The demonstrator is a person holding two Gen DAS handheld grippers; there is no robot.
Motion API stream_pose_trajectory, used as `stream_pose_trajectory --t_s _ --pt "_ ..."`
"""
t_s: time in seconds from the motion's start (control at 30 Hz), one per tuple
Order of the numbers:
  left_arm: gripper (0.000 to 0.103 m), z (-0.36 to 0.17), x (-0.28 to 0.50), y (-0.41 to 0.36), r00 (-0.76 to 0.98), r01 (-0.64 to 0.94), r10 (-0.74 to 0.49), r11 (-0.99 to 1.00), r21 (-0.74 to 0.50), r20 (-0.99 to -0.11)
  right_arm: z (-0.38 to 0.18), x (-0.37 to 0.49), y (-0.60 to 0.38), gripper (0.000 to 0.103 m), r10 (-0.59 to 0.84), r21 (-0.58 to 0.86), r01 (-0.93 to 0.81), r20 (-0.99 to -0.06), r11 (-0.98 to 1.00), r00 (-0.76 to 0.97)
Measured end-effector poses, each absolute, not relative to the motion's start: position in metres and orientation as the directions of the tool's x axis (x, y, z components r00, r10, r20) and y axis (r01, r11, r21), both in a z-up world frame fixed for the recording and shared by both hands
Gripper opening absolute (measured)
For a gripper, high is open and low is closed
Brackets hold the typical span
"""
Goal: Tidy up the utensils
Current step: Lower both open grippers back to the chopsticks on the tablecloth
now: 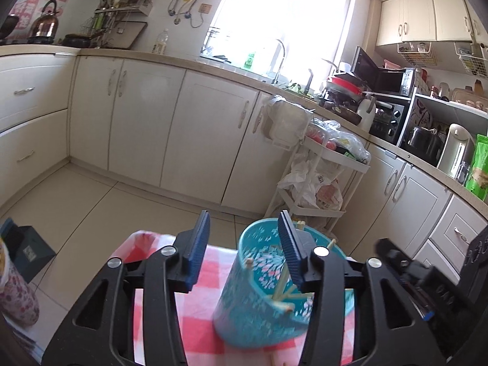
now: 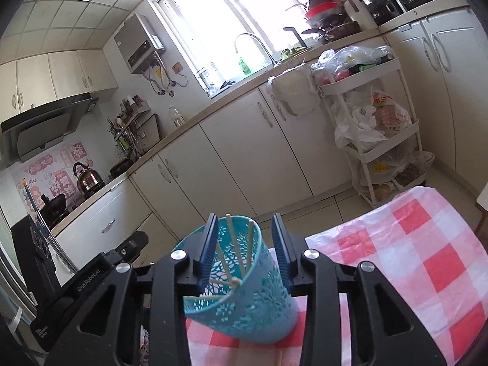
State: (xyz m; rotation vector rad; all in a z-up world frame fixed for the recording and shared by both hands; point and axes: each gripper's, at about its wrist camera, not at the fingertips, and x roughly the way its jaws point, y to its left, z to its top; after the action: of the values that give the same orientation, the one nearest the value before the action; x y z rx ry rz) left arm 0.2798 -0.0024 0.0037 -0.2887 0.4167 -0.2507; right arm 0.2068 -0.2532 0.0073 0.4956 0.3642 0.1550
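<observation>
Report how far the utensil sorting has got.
Done: several chopsticks already stand in the teal holder. In hand: the right gripper straddles the holder, one finger inside, jaws open; the left gripper is open beside it. Left: one stick lies on the tablecloth.

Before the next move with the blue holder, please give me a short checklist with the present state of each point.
1. Blue holder stands on the checked cloth: ok, though tilted.
2. Chopsticks inside the holder: ok.
3. Right gripper jaws astride the holder: ok.
4. Right jaws firmly pressing the wall: cannot tell.
5. Left gripper free of the holder: not ok, one jaw is at the rim.
6. Holder close to the cloth edge: cannot tell.
</observation>
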Motion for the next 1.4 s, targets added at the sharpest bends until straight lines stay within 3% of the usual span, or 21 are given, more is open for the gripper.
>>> stream_pose_trajectory --t_s 0.13,0.3,0.4,0.47,0.63,0.8,0.9,1.2,1.4 --pt "0.053 -0.004 0.241 0.009 0.879 0.147 -0.271 0.937 -0.316 -0.392 0.000 0.164 -0.260 0.044 0.215 0.454 -0.028 -0.365 0.890 0.906" --pt "0.060 -0.030 0.198 0.015 0.840 0.126 -0.267 0.943 -0.309 -0.472 -0.049 0.124 -0.250 0.044 0.220 0.365 0.000 -0.563 0.931 0.797" --pt "0.062 -0.050 0.183 0.019 0.801 0.112 -0.278 0.940 -0.323 -0.531 -0.089 0.115 -0.234 0.033 0.241 0.326 -0.008 -0.683 0.945 0.690" --pt "0.062 -0.063 0.174 0.019 0.779 0.099 -0.276 0.941 -0.325 -0.564 -0.106 0.112 -0.223 0.032 0.243 0.302 -0.023 -0.719 0.953 0.652" --pt "0.062 -0.085 0.161 0.019 0.742 0.090 -0.278 0.943 -0.320 -0.610 -0.118 0.116 -0.196 0.029 0.214 0.230 -0.058 -0.746 0.971 0.630" --pt "0.063 -0.099 0.162 0.006 0.700 0.113 -0.284 0.950 -0.291 -0.656 -0.123 0.120 -0.192 0.015 0.169 0.168 -0.060 -0.775 0.984 0.609" --pt "0.063 -0.108 0.171 -0.016 0.658 0.153 -0.293 0.954 -0.259 -0.694 -0.121 0.120 -0.192 0.013 0.140 0.121 -0.072 -0.785 0.990 0.604" --pt "0.063 -0.137 0.195 -0.077 0.547 0.257 -0.242 0.960 -0.114 -0.801 -0.121 0.100 -0.242 0.010 0.147 0.174 -0.014 -0.785 0.985 0.602" --pt "0.063 -0.140 0.197 -0.090 0.547 0.260 -0.188 0.964 -0.047 -0.816 -0.122 0.100 -0.252 0.010 0.196 0.244 -0.002 -0.772 0.970 0.605"
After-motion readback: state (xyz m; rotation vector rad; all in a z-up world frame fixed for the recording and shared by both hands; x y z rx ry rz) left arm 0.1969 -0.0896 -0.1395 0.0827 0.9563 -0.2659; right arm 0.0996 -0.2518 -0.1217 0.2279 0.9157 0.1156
